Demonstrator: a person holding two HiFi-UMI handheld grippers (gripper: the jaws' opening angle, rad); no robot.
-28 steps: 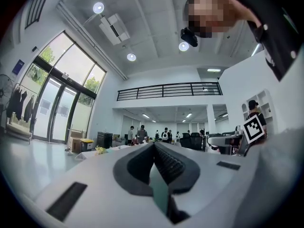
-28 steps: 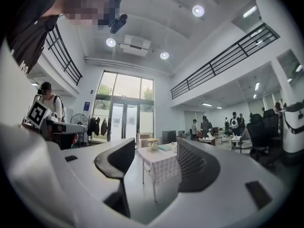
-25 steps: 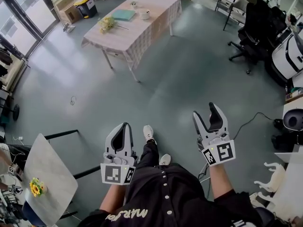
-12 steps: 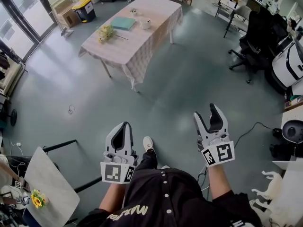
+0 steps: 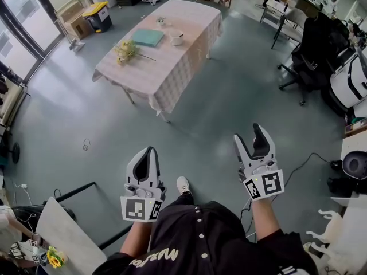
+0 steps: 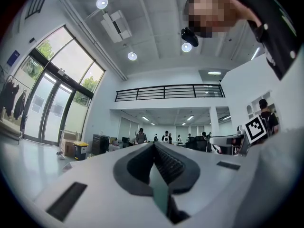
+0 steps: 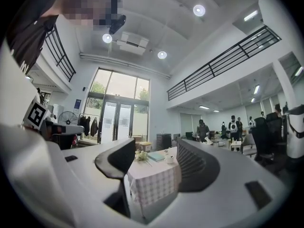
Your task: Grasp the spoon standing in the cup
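1. Left hand-held gripper [image 5: 148,152]: jaws pressed together, nothing between them, held low at the person's waist.
2. Tabletop [image 5: 172,62]: well ahead across the floor. It carries flowers [image 5: 126,49], a teal book [image 5: 147,37], then a white cup [image 5: 176,38].
3. Spoon: presumably upright in that cup, but too small for me to make out.
4. Right hand-held gripper [image 5: 250,137]: jaws apart, empty, aimed at the tabletop.

I judge the cup far forward, a little left of the right one. Neither is clearly nearer, but the right is ready.
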